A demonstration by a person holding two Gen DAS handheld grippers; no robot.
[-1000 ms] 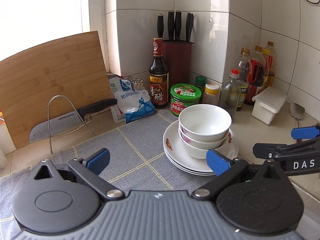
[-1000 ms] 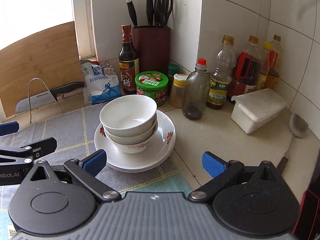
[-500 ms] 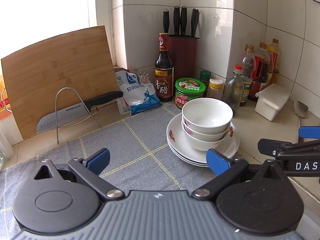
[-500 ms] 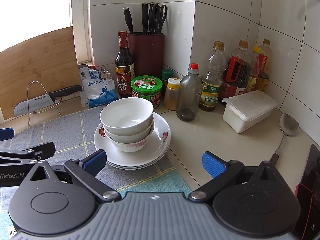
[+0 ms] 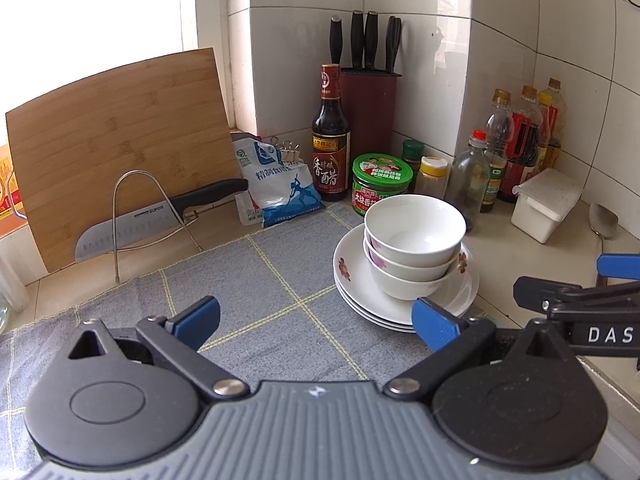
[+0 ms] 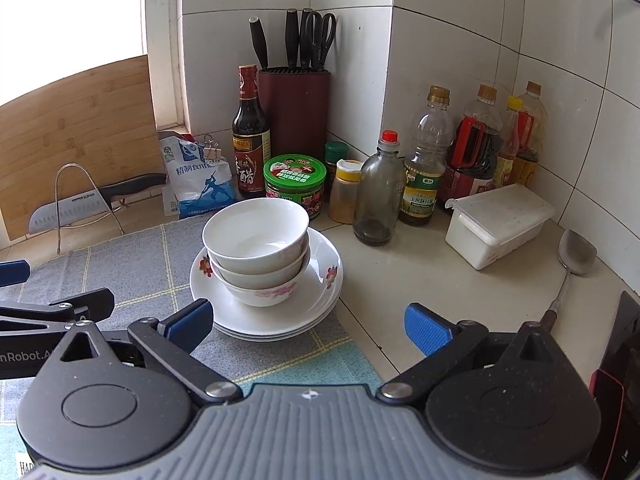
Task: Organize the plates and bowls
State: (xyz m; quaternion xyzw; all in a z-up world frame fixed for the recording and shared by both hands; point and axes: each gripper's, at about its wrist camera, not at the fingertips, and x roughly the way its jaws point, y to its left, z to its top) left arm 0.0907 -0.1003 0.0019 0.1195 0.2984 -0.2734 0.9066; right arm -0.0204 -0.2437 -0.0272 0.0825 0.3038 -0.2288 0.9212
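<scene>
Bowls (image 5: pixel 414 240) nested on plates (image 5: pixel 404 300): compact stack. Left gripper (image 5: pixel 316 322), right gripper (image 6: pixel 306 326): fingers apart, empty, clear of stack.

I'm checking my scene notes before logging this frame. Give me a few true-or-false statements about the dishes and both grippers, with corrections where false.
1. The bowls sit nested on the stack of plates. True.
2. The left gripper is shut on a bowl. False: it is open and holds nothing.
3. The plates rest on the grey cloth. True.
4. The right gripper grips the plate rim. False: it is open, short of the plates.
5. The cleaver lies inside the top bowl. False: it rests on a wire rack by the cutting board.
</scene>
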